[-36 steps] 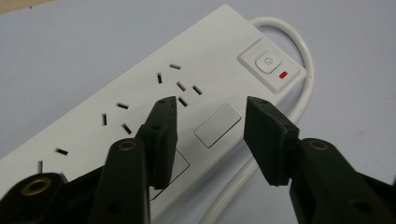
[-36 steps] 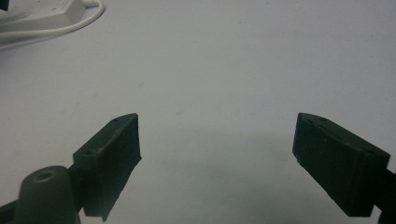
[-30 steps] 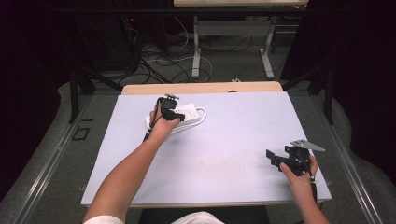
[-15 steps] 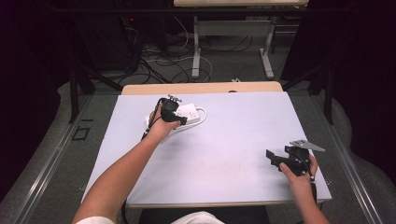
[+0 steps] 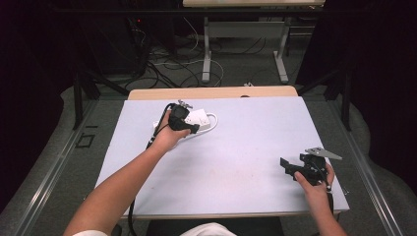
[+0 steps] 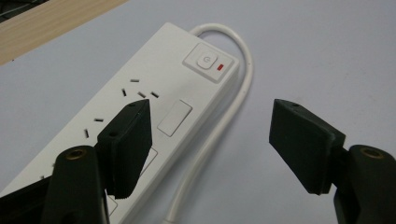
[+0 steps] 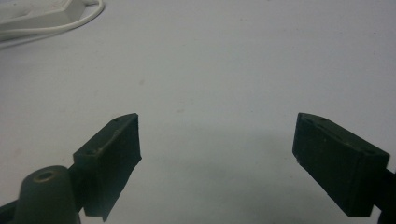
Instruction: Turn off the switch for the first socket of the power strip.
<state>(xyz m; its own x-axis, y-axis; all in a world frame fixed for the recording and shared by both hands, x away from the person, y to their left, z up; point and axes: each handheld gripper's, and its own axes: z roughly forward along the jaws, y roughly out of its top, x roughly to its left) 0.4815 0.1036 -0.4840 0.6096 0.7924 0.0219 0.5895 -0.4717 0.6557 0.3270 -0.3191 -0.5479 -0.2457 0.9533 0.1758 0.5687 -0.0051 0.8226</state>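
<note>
A white power strip [image 5: 202, 118] lies at the table's far left, its switch [image 6: 208, 60] with a red light at one end and its white cable [image 6: 224, 126] looping off that end. My left gripper [image 5: 191, 129] hovers just over the strip, pointing down at it. Its jaws [image 6: 212, 105] have just been opening and stand apart, pressing on nothing, with the strip and cable below them. My right gripper [image 5: 286, 166] rests low at the near right of the table. In the right gripper view, its jaws [image 7: 218, 119] stand wide apart over bare tabletop.
The pale grey tabletop [image 5: 236, 147] has a wooden strip [image 5: 211, 92] along its far edge. Beyond it are table legs and loose cables on the floor. A metal rail [image 5: 44, 182] runs along the left side.
My left gripper has shifted slightly over the power strip. The right hand has stayed where it was.
</note>
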